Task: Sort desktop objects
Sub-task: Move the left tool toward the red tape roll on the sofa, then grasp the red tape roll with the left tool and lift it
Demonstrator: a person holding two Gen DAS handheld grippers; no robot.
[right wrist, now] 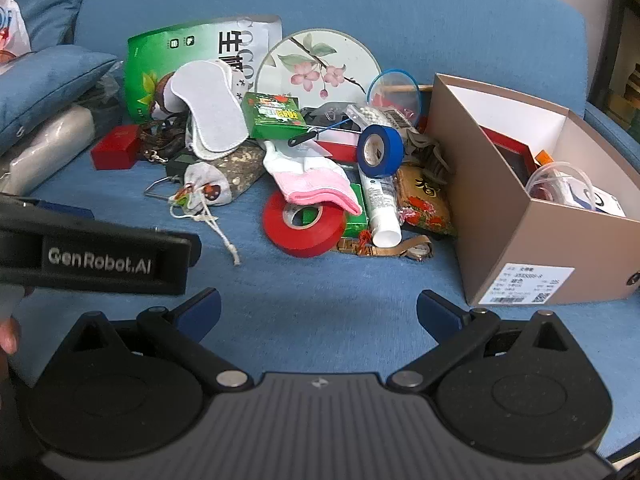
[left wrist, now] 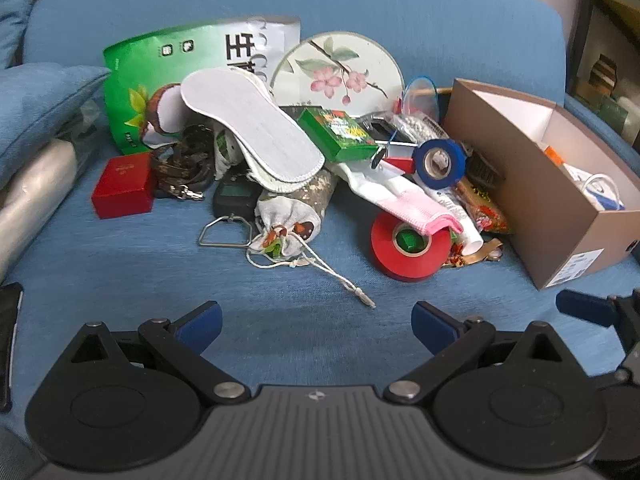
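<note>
We see a blue sofa seat [left wrist: 280, 280], a blue cushion [left wrist: 44, 108] at left, and dark shelving [left wrist: 608, 60] behind.

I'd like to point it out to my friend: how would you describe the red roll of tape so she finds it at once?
Start at the open cardboard box on the blue seat, then look toward the pile on its left. At the pile's front edge lies the red tape roll, with a pink-cuffed sock draped over it. The blue tape roll sits farther back.

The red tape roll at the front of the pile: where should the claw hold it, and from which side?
Grip the red tape roll across its ring wall at the bare front edge, one finger into the hole, coming from above. It lies nearly flat, and the pink sock drapes over its back edge.
</note>
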